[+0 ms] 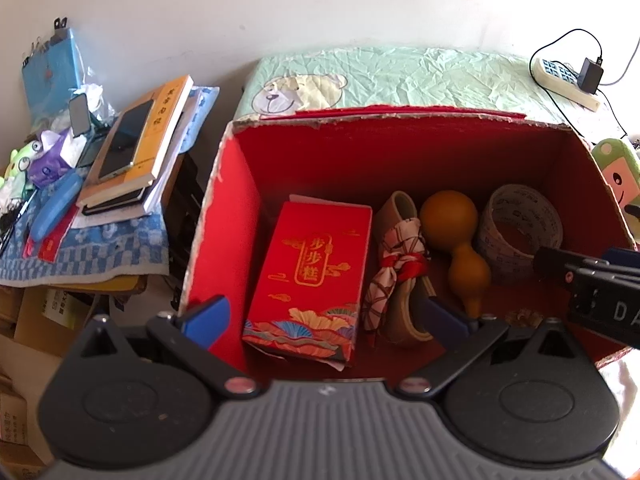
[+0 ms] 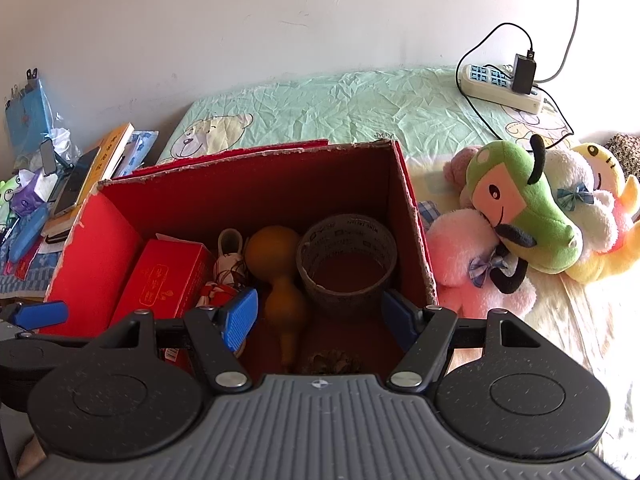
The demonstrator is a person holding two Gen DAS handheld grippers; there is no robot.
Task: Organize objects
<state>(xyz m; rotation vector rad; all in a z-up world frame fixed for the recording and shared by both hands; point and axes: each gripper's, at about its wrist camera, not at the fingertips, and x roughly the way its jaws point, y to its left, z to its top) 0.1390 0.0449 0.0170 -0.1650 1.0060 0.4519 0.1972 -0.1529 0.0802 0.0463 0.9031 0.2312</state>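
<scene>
Red cardboard box (image 1: 224,216) sits open-topped on the bed, both grippers poised over its near edge. Left gripper (image 1: 324,320) has jaws spread wide, nothing between them; its blue pads straddle the near end of the red gift carton (image 1: 312,276), which lies flat against the box's left wall, likely packed there to save floor space. Right gripper (image 2: 320,316) likewise gapes wide and empty, framing the gourd (image 2: 280,280) and tape roll (image 2: 346,264). A small pinecone-like bit (image 2: 332,362) lies nearest on the box floor. Items line up side by side: carton, then a slipper wrapped in patterned cloth (image 1: 394,264), gourd, and the tape roll standing on its rim in the right corner. Looks like a row arrangement, mostly filled. Outside the box, plush toys (image 2: 532,220) pile just right of it, probably next candidates. Farther back, the green bear-print sheet (image 2: 360,108) and power strip (image 2: 500,88) by the wall; books with a phone (image 1: 128,140) stack left on a side table.
</scene>
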